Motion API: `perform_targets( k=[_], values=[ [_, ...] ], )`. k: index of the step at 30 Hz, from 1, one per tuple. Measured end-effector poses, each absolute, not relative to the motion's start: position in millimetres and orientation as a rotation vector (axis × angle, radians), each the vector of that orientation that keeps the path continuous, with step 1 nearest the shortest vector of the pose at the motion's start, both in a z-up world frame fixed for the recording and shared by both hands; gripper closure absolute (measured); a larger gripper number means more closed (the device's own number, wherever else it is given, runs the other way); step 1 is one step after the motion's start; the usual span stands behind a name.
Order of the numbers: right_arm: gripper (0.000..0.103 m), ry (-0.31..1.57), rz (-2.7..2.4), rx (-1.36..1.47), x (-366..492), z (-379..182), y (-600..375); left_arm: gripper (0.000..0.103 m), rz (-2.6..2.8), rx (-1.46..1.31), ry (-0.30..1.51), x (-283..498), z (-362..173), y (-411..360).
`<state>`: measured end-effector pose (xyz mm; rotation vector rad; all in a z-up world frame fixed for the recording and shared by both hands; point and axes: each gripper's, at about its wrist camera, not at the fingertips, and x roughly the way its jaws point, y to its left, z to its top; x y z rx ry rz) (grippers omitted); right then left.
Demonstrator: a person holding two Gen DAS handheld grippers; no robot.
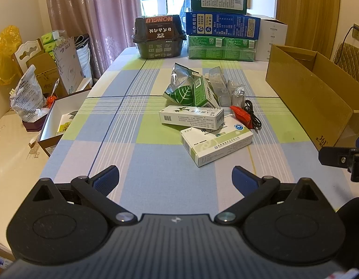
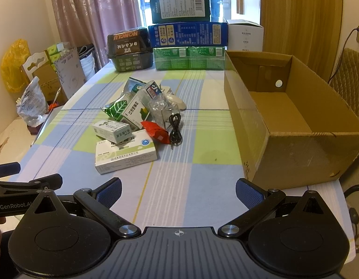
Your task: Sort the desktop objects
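A heap of small items lies mid-table: a flat white-green tablet box (image 1: 216,143) (image 2: 125,152), a long white box (image 1: 191,115) (image 2: 112,130), a green leaf pouch (image 1: 180,93) (image 2: 116,108), a red packet (image 1: 241,115) (image 2: 156,131), a black cable (image 1: 252,114) (image 2: 175,127) and clear plastic wrappers (image 1: 220,84) (image 2: 159,107). My left gripper (image 1: 176,179) is open over the near cloth, short of the tablet box. My right gripper (image 2: 178,191) is open too, holding nothing, between the heap and the open cardboard box (image 1: 319,93) (image 2: 293,116).
Stacked cartons (image 1: 222,25) (image 2: 187,34) and a black food tub (image 1: 159,37) (image 2: 130,48) line the table's far edge. A white box (image 1: 60,118) and bags sit off the left side. The chequered tablecloth (image 1: 156,153) (image 2: 191,174) lies bare near both grippers.
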<state>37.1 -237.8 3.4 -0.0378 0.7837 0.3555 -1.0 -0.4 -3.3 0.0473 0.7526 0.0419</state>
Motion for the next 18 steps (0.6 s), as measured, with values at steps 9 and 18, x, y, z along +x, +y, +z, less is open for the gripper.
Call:
perform_targets(
  k=[9,18],
  values=[
    [0.002,0.785,0.358,-0.039,37.5,3.6,-237.9,0.002,0.042,0.042,0.754,-1.1,-3.6,-0.2],
    [0.002,0.785,0.360,-0.040,37.7,3.4,-238.1,0.002,0.045,0.035,0.754,-0.5,-3.8,0.7]
  ],
)
